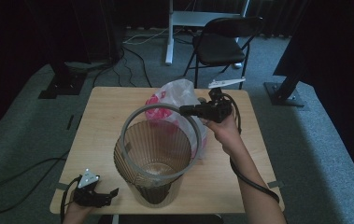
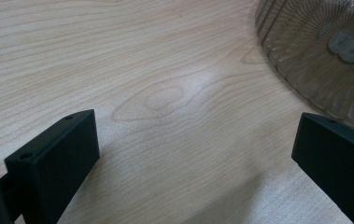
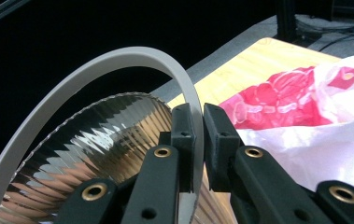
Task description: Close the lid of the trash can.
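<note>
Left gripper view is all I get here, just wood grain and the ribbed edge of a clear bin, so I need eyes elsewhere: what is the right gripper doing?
Observer: The right gripper is shut on the grey ring, gripping its rim.
Operator: Where is that ring relative to the bin?
Observer: In the high view it is held above the ribbed bin's mouth, tilted, not seated.
Operator: Anything behind the bin?
Observer: A white and red plastic bag lies on the table beyond it.
Operator: And my own gripper?
Observer: The left gripper sits open at the table's near left corner, apart from the bin.
</note>
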A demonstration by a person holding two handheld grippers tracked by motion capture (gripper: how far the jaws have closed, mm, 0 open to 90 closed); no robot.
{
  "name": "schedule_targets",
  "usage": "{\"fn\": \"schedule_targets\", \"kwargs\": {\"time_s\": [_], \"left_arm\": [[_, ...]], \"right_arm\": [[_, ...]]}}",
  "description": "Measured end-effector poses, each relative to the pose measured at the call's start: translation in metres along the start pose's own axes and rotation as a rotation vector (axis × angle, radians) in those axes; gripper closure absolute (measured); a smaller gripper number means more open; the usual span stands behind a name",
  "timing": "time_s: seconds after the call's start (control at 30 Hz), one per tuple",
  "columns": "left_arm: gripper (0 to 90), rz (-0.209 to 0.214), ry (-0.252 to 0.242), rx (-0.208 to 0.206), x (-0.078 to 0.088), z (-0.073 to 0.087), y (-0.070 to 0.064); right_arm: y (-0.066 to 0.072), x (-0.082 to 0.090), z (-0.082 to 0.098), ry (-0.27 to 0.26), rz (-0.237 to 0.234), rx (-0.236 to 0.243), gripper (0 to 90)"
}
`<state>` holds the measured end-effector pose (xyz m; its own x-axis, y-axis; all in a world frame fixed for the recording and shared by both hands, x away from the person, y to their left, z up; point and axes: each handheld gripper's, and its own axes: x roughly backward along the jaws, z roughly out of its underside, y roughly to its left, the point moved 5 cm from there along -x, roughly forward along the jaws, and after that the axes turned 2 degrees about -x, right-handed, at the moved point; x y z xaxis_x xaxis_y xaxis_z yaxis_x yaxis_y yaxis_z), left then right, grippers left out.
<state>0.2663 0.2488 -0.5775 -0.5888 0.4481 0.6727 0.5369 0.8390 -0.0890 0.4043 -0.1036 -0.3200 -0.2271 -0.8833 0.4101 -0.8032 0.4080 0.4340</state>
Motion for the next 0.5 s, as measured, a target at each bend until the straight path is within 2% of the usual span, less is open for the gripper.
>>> {"fn": "schedule_targets", "kwargs": {"time_s": [0.07,0.37,0.5], "left_arm": [[0.9,0.001,0.000,0.000,0.000,0.000,0.000],[0.9,0.003,-0.001,-0.001,0.000,0.000,0.000],[0.9,0.004,0.000,-0.001,0.000,0.000,0.000]], "right_arm": [[0.002,-0.004,0.000,0.007,-0.013,-0.003,83.6],[0.012,-0.022,-0.002,0.057,-0.021,0.025,83.6],[0.012,-0.031,0.002,0.084,-0.016,0.025,83.6]]}}
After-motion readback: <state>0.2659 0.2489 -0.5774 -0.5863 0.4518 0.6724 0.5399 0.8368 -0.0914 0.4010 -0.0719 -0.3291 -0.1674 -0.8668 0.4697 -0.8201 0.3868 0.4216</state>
